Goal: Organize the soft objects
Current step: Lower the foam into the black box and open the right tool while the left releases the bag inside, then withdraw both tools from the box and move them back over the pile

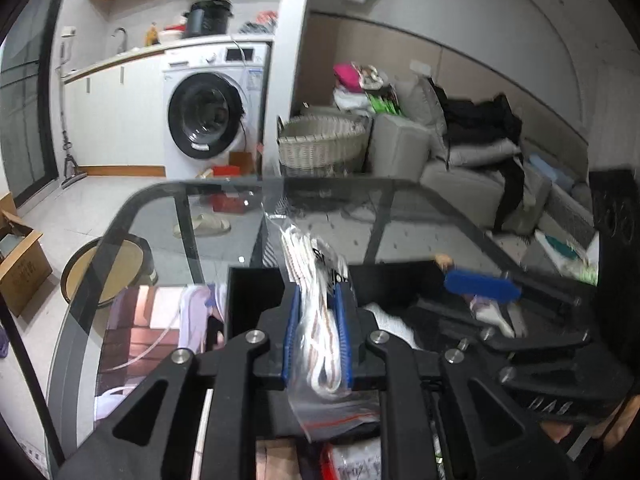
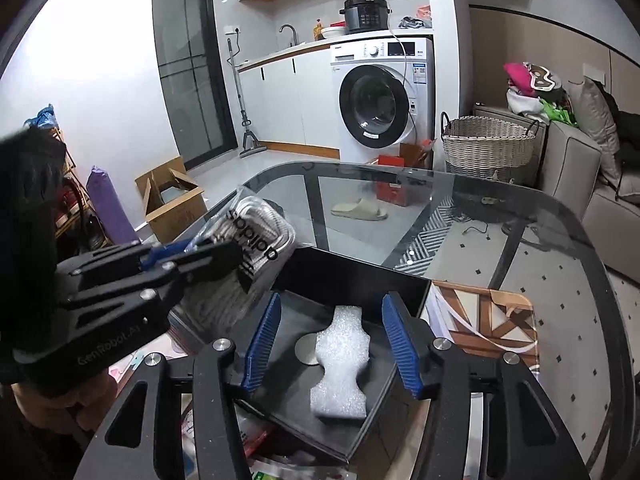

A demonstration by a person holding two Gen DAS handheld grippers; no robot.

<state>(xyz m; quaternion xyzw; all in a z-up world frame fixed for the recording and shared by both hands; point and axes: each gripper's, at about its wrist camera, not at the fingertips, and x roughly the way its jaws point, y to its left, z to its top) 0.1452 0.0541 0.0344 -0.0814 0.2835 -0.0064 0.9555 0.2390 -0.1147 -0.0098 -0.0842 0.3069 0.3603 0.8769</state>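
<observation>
Over the glass table (image 2: 500, 216), left gripper (image 1: 318, 316) clamps bagged socks (image 1: 320, 280); right gripper (image 2: 332, 340) gapes.

A glass-topped desk (image 2: 500, 216) stands on a pale tiled floor (image 2: 256, 176), with a white washing machine (image 2: 380, 96) under a counter against the far white wall, a woven basket (image 2: 488, 148) beside a grey sofa (image 1: 452, 168), an open cardboard box (image 2: 172, 200) and dark sliding doors (image 2: 192, 60).

table (image 2: 500, 200): glossy glass | bag (image 1: 320, 320): clear plastic | block (image 2: 342, 364): probably foam, rough
</observation>
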